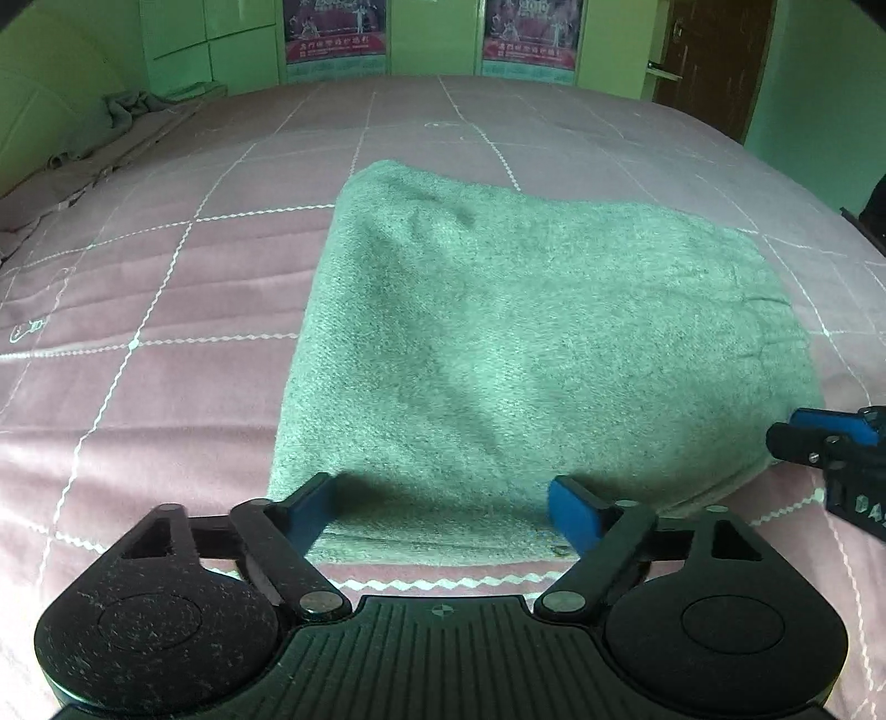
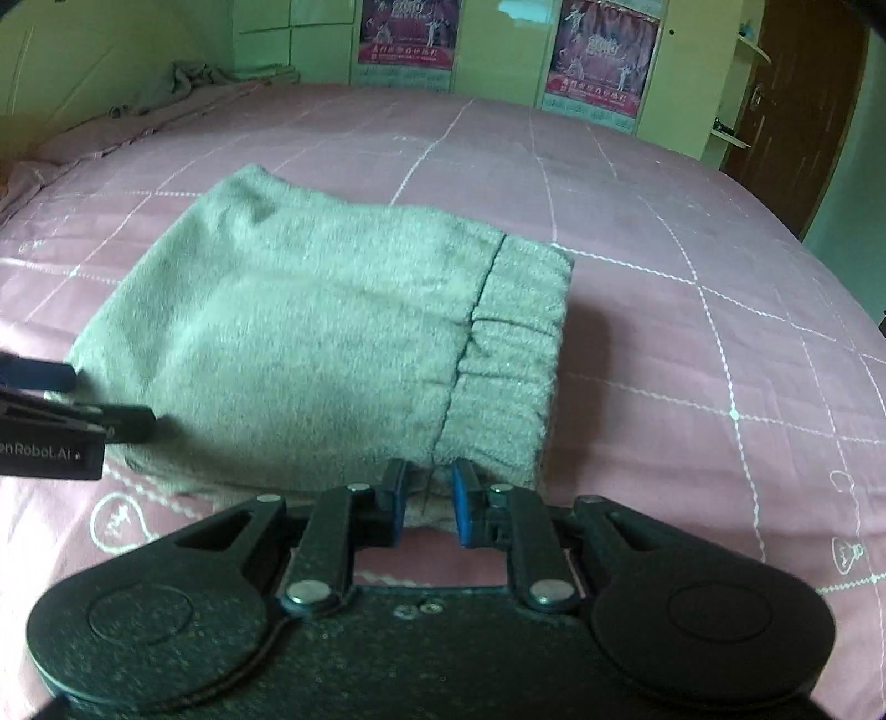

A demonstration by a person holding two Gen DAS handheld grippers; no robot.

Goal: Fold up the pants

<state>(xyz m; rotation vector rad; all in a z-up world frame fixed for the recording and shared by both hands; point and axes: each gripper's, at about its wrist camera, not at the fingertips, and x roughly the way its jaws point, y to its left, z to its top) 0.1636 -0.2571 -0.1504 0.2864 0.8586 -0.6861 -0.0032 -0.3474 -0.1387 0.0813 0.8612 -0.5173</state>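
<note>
The grey-green fleece pants (image 1: 515,343) lie folded into a compact rectangle on the pink quilted bed (image 1: 166,288). My left gripper (image 1: 443,501) is open, its fingers spread wide at the near edge of the pants, holding nothing. In the right wrist view the pants (image 2: 310,332) show their elastic waistband (image 2: 509,354) on the right. My right gripper (image 2: 427,495) has its jaws close together around a pinch of the near edge at the waistband seam. The right gripper shows at the left view's right edge (image 1: 819,443); the left gripper shows at the right view's left edge (image 2: 77,421).
A rumpled cloth (image 1: 133,108) lies at the bed's far left corner. Green walls with two posters (image 1: 335,27) stand behind the bed. A brown door (image 1: 714,61) is at the far right.
</note>
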